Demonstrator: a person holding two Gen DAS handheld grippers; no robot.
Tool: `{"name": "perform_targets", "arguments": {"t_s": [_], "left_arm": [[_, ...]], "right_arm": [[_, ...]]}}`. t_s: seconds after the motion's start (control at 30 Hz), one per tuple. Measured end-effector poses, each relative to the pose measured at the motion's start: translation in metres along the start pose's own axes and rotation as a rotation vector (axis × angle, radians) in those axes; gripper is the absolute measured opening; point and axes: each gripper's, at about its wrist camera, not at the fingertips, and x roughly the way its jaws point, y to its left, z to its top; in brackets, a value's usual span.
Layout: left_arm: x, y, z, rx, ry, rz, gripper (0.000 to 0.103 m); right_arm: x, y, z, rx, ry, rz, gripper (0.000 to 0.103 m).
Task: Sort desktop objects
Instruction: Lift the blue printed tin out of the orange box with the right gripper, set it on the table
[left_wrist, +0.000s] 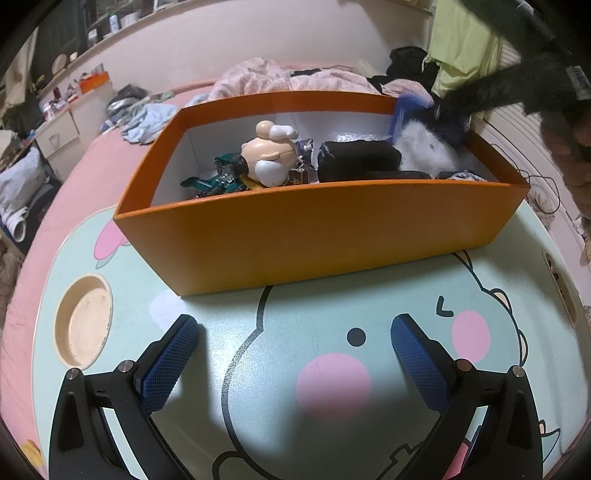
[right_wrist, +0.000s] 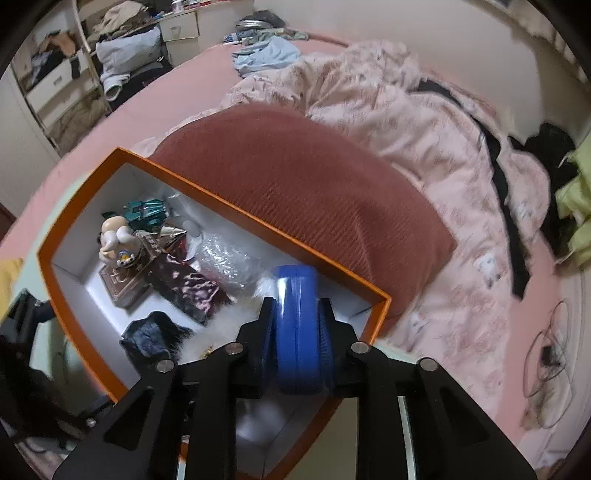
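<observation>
Blue object (right_wrist: 297, 328), smooth and rounded, is clamped between the pads of your right tool (right_wrist: 297, 332), which hangs over the right end of the orange box (left_wrist: 321, 225). The motion blur leaves its identity uncertain; it may be a roll of tape or a small case. You hold it angled steeply downward above the white fluffy item (left_wrist: 424, 151), so the step in hand appears to be the drop into the box.

Your left tool (left_wrist: 291, 354) stands with its jaws wide apart and nothing between them. It hovers above the cartoon-printed surface (left_wrist: 332, 369), just in front of the box's near wall, where it stays out of the right tool's way.

The box sits at the far side of the surface, with the bed (right_wrist: 424, 122) behind it. Inside, grouped at the left end, are a cartoon figurine (left_wrist: 269, 155) and a green toy car (left_wrist: 221, 175); a dark pouch (left_wrist: 356, 160) lies mid-box and a dark cloth bundle (right_wrist: 155, 334) lies near the fluffy item. The contents are loosely piled with no dividers.

No loose items show on the visible part of the surface, so sorting looks nearly complete. Release only once the blue object is fully inside the rim, since the right wall is just beside it.
</observation>
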Motion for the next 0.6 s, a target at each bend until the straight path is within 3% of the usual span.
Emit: {"name": "perform_targets", "arguments": {"t_s": [0.1, 0.17, 0.23, 0.33, 0.47, 0.6], "left_arm": [[0.000, 0.000, 0.000, -0.002, 0.000, -0.002, 0.103], [-0.001, -0.001, 0.000, -0.001, 0.001, -0.001, 0.103], [-0.001, 0.000, 0.000, -0.002, 0.000, -0.001, 0.103], [-0.001, 0.003, -0.002, -0.002, 0.001, -0.001, 0.103], [-0.003, 0.002, -0.003, 0.007, 0.001, -0.004, 0.103], [-0.012, 0.007, -0.008, 0.009, -0.018, -0.075, 0.087]], "right_arm": [[-0.039, -0.005, -0.012, 0.088, -0.178, 0.062, 0.023], [-0.078, -0.012, -0.029, 0.173, -0.320, 0.155, 0.023], [-0.099, -0.018, -0.042, 0.230, -0.368, 0.256, 0.023], [-0.108, -0.016, -0.078, 0.294, -0.346, 0.402, 0.023], [-0.071, -0.003, -0.129, 0.419, -0.227, 0.539, 0.023], [-0.032, 0.009, -0.149, 0.522, -0.183, 0.610, 0.023]]}}
